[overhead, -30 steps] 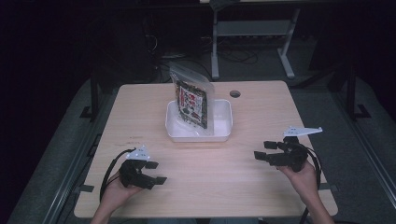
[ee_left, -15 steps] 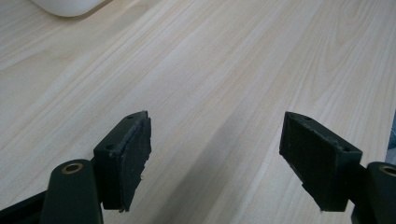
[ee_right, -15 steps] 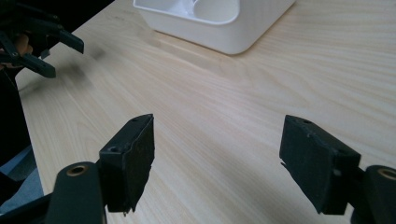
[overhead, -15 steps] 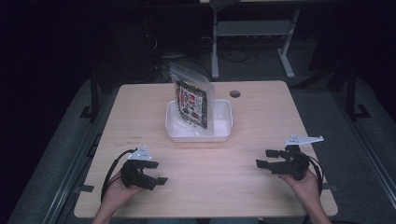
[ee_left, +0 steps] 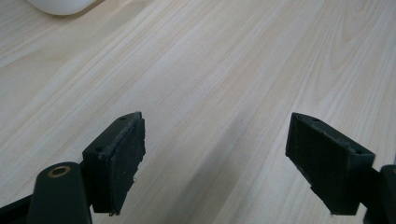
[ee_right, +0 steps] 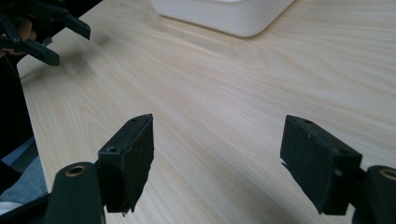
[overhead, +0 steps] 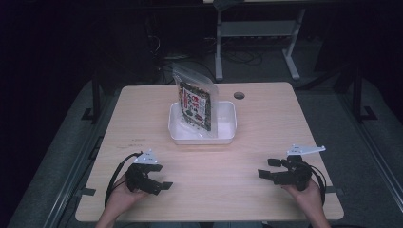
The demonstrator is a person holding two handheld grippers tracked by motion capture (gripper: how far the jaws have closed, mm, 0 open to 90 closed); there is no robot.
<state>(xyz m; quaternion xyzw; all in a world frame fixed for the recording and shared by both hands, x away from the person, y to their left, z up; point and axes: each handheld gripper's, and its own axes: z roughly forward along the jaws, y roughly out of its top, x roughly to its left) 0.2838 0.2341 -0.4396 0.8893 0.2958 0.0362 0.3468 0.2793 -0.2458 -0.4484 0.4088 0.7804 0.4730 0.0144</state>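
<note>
A: Counter point(overhead: 142, 118) of pale wood comes first, big and mostly bare. In its middle sits a white plastic tub point(overhead: 225, 128) with a clear zip bag of dark printed snacks point(overhead: 195, 105) standing up inside.

B: So is the bag job done?

A: Looks done, I think. The left gripper point(overhead: 163, 182) just opened wider, nothing in it. The right gripper point(overhead: 267, 168) is apart and holds nothing too. Both are near the front edge, well away from the tub.

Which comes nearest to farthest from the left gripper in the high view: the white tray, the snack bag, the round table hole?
1. White tray, mid-table, nearest the left gripper.
2. Snack bag, standing in the tray.
3. Round table hole, far edge, right of the bag.
</note>
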